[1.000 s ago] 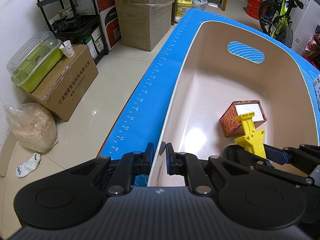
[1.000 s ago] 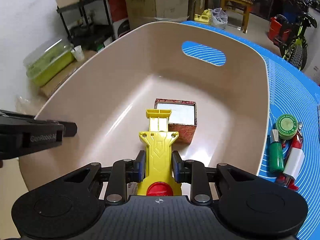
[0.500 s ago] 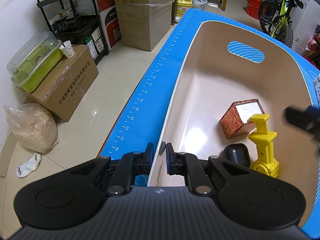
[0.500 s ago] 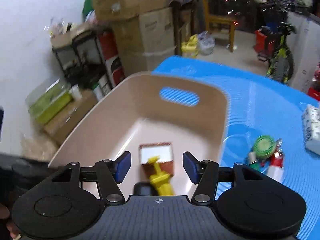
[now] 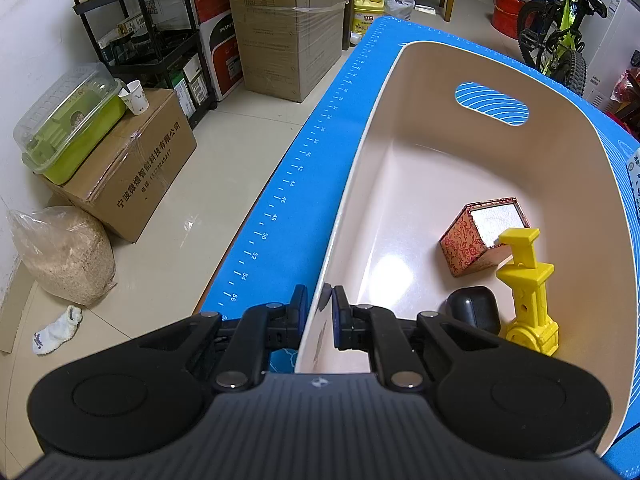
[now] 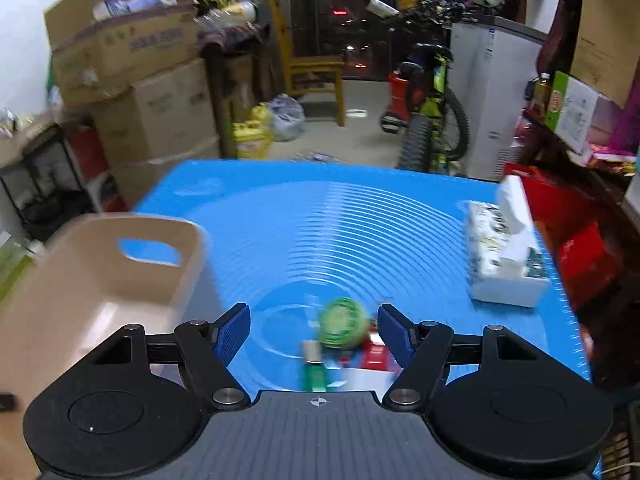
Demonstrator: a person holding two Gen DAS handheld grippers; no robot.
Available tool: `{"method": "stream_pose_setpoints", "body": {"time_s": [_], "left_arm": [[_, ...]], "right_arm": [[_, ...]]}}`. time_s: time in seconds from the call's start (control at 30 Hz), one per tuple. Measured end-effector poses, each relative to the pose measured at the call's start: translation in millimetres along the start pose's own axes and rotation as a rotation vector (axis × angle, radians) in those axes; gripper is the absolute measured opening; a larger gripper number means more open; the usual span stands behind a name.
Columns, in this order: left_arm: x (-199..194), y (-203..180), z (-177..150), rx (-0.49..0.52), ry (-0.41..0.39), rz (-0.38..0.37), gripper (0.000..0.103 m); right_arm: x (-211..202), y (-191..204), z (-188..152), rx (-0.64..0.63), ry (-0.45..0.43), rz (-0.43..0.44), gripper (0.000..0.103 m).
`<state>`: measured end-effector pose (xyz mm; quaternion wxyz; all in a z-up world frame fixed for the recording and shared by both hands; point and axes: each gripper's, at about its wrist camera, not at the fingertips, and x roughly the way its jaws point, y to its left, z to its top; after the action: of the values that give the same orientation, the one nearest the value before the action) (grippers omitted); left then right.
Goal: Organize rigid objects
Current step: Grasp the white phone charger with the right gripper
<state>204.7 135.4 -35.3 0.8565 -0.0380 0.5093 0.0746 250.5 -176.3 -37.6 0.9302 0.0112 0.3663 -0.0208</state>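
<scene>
Ruler numbers 38 to 56 are running along the blue mat's (image 5: 280,216) left edge, with cardboard boxes (image 5: 132,168) sitting on the tiled floor. Left gripper (image 5: 321,312) is clamping the beige bin's (image 5: 360,160) rim; inside, a yellow tool (image 5: 528,300) is leaning on a red patterned box (image 5: 464,240). Right gripper (image 6: 314,334) is opening, empty, over a green tin (image 6: 342,322).

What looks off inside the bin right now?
The patterned red box lies tipped on an edge rather than flat on the beige bin floor. The yellow toy leans against it, beside a black case. Nothing looks spilled or broken.
</scene>
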Motion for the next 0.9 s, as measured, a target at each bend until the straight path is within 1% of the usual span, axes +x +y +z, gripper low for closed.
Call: {"method": "stream_pose_setpoints", "body": {"time_s": [0.13, 0.23, 0.37, 0.53, 0.7, 0.73, 0.77, 0.8, 0.9], "left_arm": [[1, -1, 0, 0.002, 0.000, 0.002, 0.015], [0, 0, 0, 0.003, 0.000, 0.002, 0.015], [0, 0, 0, 0.002, 0.001, 0.002, 0.015], [0, 0, 0, 0.004, 0.001, 0.005, 0.015], [-1, 1, 1, 0.006, 0.001, 0.006, 0.015], [-1, 1, 1, 0.005, 0.001, 0.006, 0.015], [-1, 1, 1, 0.005, 0.001, 0.006, 0.015], [-1, 1, 1, 0.005, 0.001, 0.006, 0.015], [-1, 1, 0, 0.006, 0.001, 0.006, 0.015]], "right_arm": [[30, -13, -17, 0.021, 0.058, -0.027, 0.076], [45, -19, -31, 0.056, 0.088, -0.016, 0.075], [56, -25, -46, 0.097, 0.111, 0.021, 0.073], [58, -28, -53, 0.129, 0.116, 0.038, 0.066], [64, -35, -59, 0.179, 0.125, 0.079, 0.061], [66, -36, -61, 0.190, 0.130, 0.090, 0.059], [68, -36, -62, 0.197, 0.136, 0.108, 0.055], [68, -35, -62, 0.193, 0.129, 0.112, 0.049], [66, -28, -61, 0.156, 0.125, 0.091, 0.049]]}}
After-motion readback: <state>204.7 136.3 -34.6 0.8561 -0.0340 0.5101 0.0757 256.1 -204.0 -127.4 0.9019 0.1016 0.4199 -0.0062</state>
